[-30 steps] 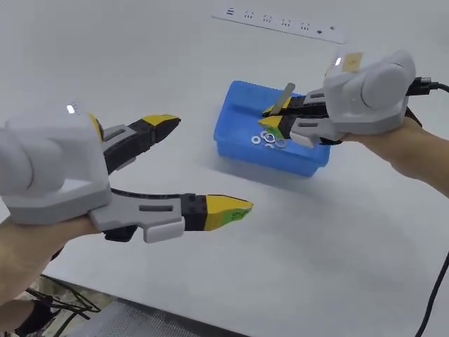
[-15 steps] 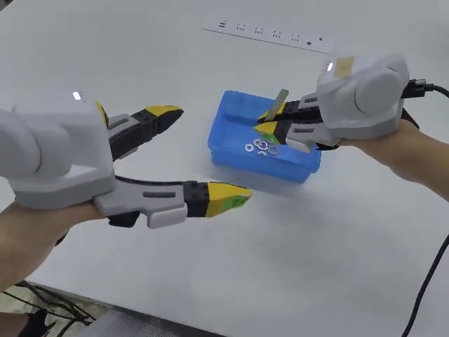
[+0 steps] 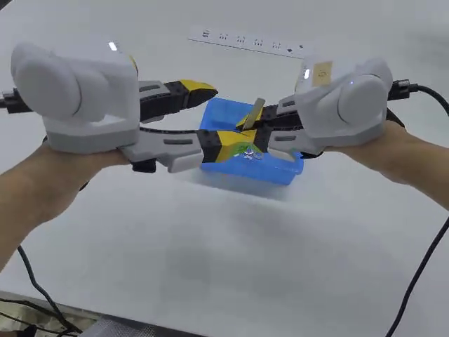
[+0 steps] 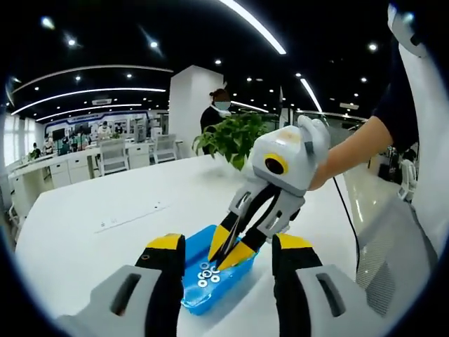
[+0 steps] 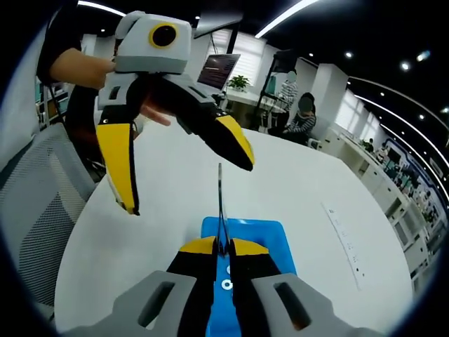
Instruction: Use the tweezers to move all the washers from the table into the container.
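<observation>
Looking at the right gripper (image 3: 249, 133), how do its jaws stand?
Pressed together on the tweezers (image 3: 254, 112), a thin grey strip that juts out past the yellow tips, above the blue container (image 3: 252, 170).
Do the tweezers carry a washer?
Cannot tell. In the right gripper view they show as a fine dark line, too thin to judge.
Where are the washers (image 4: 207, 274)?
Clustered on the container's floor, a small heap of silver rings. The left gripper view shows them best, just under the right gripper's yellow tips.
And the left gripper (image 3: 219, 116)?
Its jaws are wide apart and hold nothing. In the head view it comes in from the left, one jaw reaching toward the container's far left corner and the other crossing in front of the near wall. That lower yellow tip is close beside the right gripper's tips; touching or not, I cannot tell.
How does the container sit?
Flat on the white table (image 3: 210, 260), with a white power strip (image 3: 245, 41) lying well behind it, toward the far edge
</observation>
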A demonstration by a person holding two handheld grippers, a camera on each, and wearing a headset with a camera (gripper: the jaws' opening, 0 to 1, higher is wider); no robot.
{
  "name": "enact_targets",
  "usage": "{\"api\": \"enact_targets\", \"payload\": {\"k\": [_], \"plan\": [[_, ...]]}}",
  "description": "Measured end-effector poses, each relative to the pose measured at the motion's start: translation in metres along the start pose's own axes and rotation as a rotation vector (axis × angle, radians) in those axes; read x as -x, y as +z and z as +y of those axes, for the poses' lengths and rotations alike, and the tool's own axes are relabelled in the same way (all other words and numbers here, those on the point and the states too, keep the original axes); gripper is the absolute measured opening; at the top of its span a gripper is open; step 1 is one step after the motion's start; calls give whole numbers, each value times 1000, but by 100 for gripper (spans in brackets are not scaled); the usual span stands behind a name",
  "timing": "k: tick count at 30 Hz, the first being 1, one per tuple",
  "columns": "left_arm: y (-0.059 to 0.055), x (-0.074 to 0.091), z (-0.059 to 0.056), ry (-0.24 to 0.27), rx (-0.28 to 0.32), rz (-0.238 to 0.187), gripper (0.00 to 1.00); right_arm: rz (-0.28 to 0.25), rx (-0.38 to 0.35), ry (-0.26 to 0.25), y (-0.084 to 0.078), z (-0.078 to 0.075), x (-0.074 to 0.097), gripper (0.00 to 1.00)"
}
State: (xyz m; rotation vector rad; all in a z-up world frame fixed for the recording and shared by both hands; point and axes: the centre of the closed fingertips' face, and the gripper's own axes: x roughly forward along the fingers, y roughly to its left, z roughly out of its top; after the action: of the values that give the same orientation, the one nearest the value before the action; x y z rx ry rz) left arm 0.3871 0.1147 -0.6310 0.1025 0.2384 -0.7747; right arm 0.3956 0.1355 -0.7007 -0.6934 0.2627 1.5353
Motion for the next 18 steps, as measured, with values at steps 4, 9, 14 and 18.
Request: {"api": "enact_targets", "payload": {"k": [4, 9, 14, 18], "plan": [[12, -7, -14, -108, -65, 9, 35, 4, 20, 13, 3, 7, 1, 7], [14, -7, -26, -209, -141, 43, 25, 4, 47, 31, 7, 18, 4, 7], [1, -1, -37, -273, -242, 123, 15, 8, 80, 48, 11, 27, 5, 7], [-1, 4, -45, -288, -265, 121, 9, 18, 106, 60, 11, 31, 7, 7]]}}
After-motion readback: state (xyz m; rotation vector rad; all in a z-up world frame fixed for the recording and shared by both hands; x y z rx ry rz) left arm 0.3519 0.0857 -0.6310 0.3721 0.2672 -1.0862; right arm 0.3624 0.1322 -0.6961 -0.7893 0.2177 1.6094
